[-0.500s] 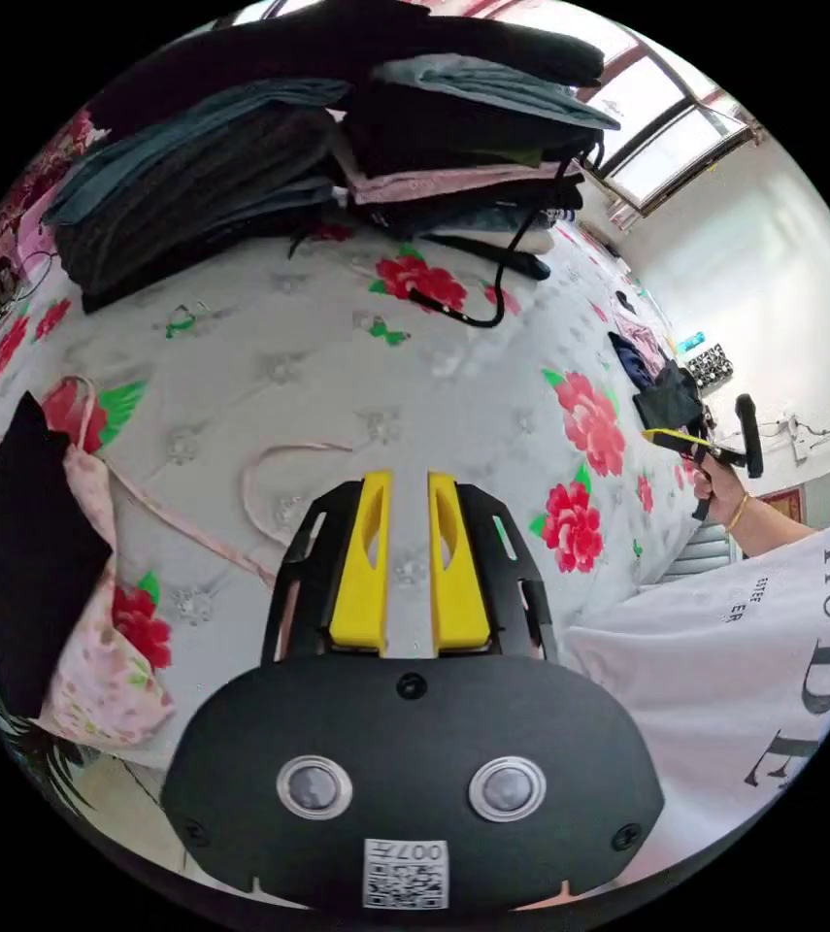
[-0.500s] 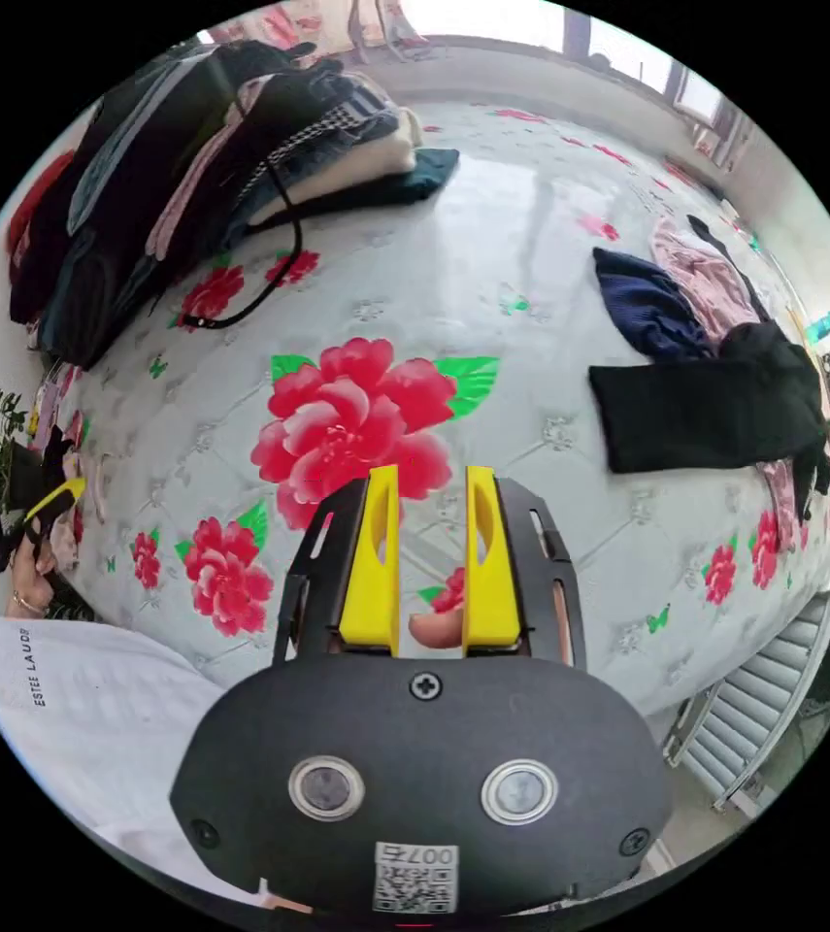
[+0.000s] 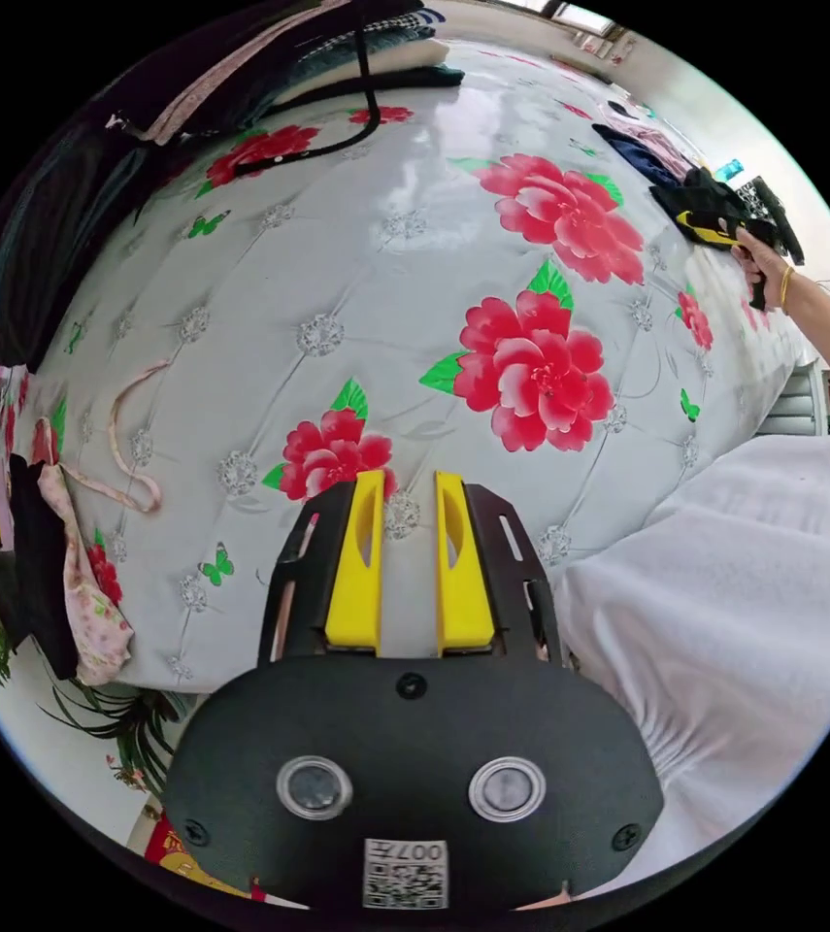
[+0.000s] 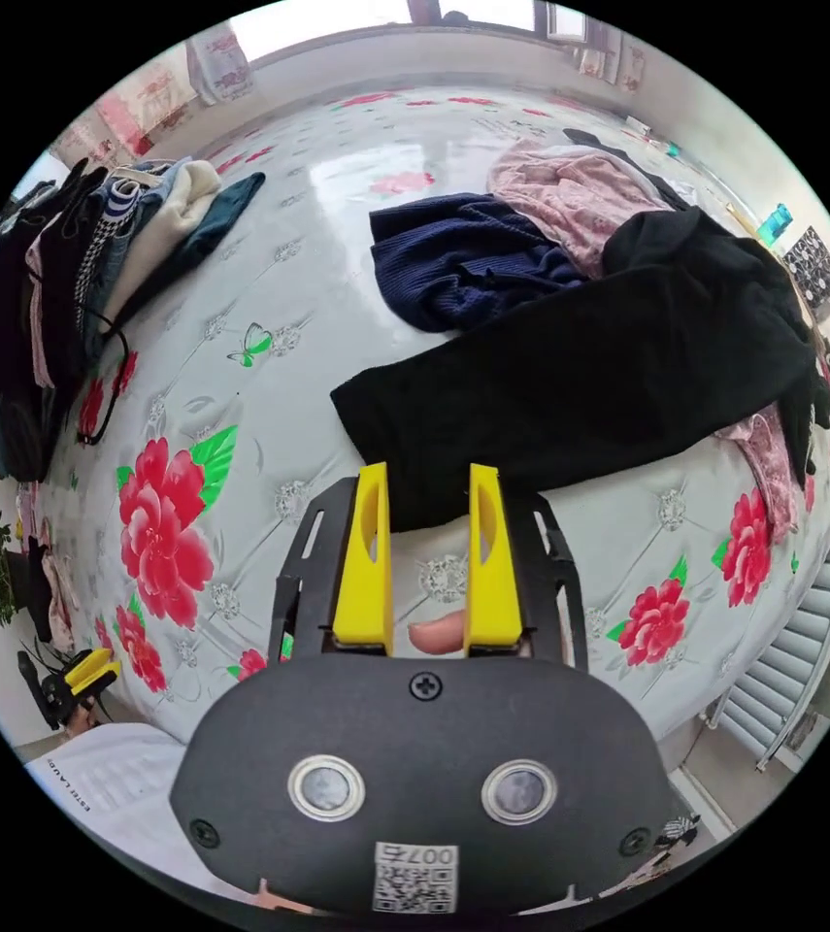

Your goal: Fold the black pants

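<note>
The pants [image 4: 589,388] lie on the bed [image 4: 337,252], just beyond the right tongs [image 4: 426,485], partly over a heap of clothes [image 4: 531,223]; folded stacks [image 4: 55,282] sit across the bed.

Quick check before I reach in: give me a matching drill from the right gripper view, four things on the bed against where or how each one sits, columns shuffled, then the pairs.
Things:
1. black pants
2. navy garment
3. pink garment
4. right gripper

States:
A. crumpled, just beyond the navy piece, partly under black cloth
B. open, empty, tips at the near edge of the black cloth
C. lying long across the floral bedspread
D. bunched, touching the far edge of the black cloth

Pairs: 1-C, 2-D, 3-A, 4-B
</note>
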{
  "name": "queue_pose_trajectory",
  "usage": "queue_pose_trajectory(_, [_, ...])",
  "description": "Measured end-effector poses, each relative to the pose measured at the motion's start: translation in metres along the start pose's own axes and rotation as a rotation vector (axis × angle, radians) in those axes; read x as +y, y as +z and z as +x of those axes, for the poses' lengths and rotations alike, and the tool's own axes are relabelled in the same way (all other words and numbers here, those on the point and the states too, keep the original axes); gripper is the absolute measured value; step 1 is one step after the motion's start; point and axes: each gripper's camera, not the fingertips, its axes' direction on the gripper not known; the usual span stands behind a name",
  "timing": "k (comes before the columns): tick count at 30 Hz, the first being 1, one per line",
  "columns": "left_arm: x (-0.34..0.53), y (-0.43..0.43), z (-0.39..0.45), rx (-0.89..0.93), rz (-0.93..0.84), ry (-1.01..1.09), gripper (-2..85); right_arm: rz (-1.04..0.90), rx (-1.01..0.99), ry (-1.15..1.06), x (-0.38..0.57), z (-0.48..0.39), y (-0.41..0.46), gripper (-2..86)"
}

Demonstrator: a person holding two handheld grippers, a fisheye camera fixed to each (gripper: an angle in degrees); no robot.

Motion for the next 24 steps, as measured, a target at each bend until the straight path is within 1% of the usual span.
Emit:
queue_pose_trajectory(3, [-0.002,0.007,-0.011,0.02,0.012,-0.017,7.8,-0.017,-0.049,-0.051,0.016,-0.006,-0.011,3.9])
queue_pose_trajectory(6, [-0.006,0.012,-0.03,0.064,0.009,-0.094,8.1,0.005,-0.179,-0.205,0.05,-0.057,-0.034,2.3])
queue_pose_trajectory(8, [-0.007,0.013,-0.037,0.073,0.012,-0.177,8.2,0.016,-0.278,-0.438,0.092,-0.139,-0.061,1.8])
queue_pose_trajectory(9, [-0.006,0.012,-0.04,0.088,0.031,-0.222,8.2,0.016,-0.303,-0.504,0.104,-0.162,-0.069,1.7])
queue_pose_trajectory(11, [-0.002,0.007,-0.043,0.161,0.1,-0.263,8.0,0.018,-0.437,-0.782,0.156,-0.25,-0.11,1.9])
queue_pose_trajectory(12, [0.002,0.001,-0.046,0.214,0.152,-0.293,8.0,0.019,-0.487,-0.855,0.169,-0.269,-0.123,1.9])
queue_pose_trajectory(14, [0.011,-0.008,-0.052,0.277,0.219,-0.327,8.1,0.01,-0.673,-1.149,0.217,-0.326,-0.171,2.8])
queue_pose_trajectory(15, [0.018,-0.015,-0.059,0.3,0.259,-0.345,8.3,0.018,-0.705,-1.21,0.228,-0.335,-0.183,3.1])
queue_pose_trajectory(16, [0.022,-0.018,-0.063,0.303,0.276,-0.356,8.4,0.042,-0.786,-1.31,0.244,-0.344,-0.203,3.7])
queue_pose_trajectory(17, [0.031,-0.023,-0.074,0.297,0.299,-0.38,8.4,0.068,-0.825,-1.343,0.252,-0.348,-0.218,4.6])
queue_pose_trajectory(18, [0.041,-0.026,-0.087,0.284,0.305,-0.416,8.2,0.074,-0.818,-1.348,0.254,-0.348,-0.223,5.0])
queue_pose_trajectory(21, [0.074,-0.028,-0.12,0.236,0.297,-0.517,8.4,0.112,-0.662,-1.237,0.242,-0.323,-0.223,7.3])
queue_pose_trajectory(23, [0.099,-0.027,-0.14,0.241,0.303,-0.591,8.4,0.131,-0.511,-1.001,0.214,-0.263,-0.206,8.6])
queue_pose_trajectory(24, [0.114,-0.026,-0.151,0.252,0.308,-0.639,8.6,0.133,-0.477,-0.928,0.207,-0.243,-0.201,8.9])
